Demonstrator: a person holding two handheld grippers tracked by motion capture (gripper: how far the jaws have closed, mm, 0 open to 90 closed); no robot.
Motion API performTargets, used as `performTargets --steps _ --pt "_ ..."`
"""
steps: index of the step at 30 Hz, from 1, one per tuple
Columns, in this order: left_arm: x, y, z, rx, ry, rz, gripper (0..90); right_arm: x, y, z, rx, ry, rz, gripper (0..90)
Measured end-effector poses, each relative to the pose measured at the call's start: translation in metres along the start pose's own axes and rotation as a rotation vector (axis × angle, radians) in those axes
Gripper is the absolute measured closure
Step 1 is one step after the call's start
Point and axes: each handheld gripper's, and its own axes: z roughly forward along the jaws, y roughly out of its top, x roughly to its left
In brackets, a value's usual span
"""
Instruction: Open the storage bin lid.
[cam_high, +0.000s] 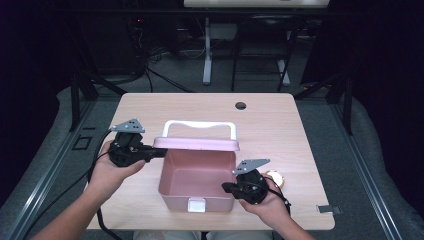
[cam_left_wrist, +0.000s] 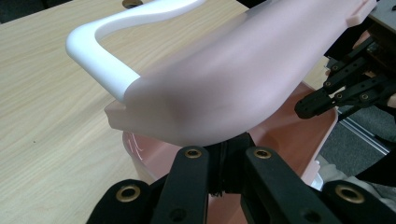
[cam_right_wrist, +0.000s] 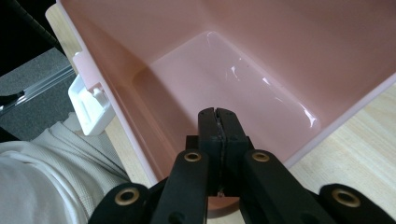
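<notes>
- My left claw (cam_high: 159, 153) has its jaws pressed together at the left edge of the pink box's lid (cam_high: 196, 143); whether they pinch that edge I cannot tell.
- The lid stands raised, its white handle (cam_high: 200, 125) on the far side.
- My right claw (cam_high: 226, 187) is pressed shut on nothing, tips just over the near-right rim of the pink box (cam_high: 196, 181).
- The box sits mid-table (cam_high: 280, 120), its white latch (cam_high: 196, 204) facing me.

Pink box (cam_high: 196, 182) — lid (cam_high: 196, 143) up, mid-table (cam_high: 280, 120)

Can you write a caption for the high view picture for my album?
Left gripper props the pink box's lid open while the right gripper reaches inside.
</notes>
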Motion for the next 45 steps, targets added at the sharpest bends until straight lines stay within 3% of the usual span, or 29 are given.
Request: performTargets --steps 23,45 --pt "0.0013 0.0036 0.0000 -0.001 0.009 0.002 89.8 0.0030 -0.0016 0.0029 0.005 0.002 -0.022 90.0" --pt "0.0027 0.0097 0.0008 -0.006 0.014 -0.004 89.8 -0.0055 -0.0004 0.0020 0.006 -0.007 -0.016 90.0"
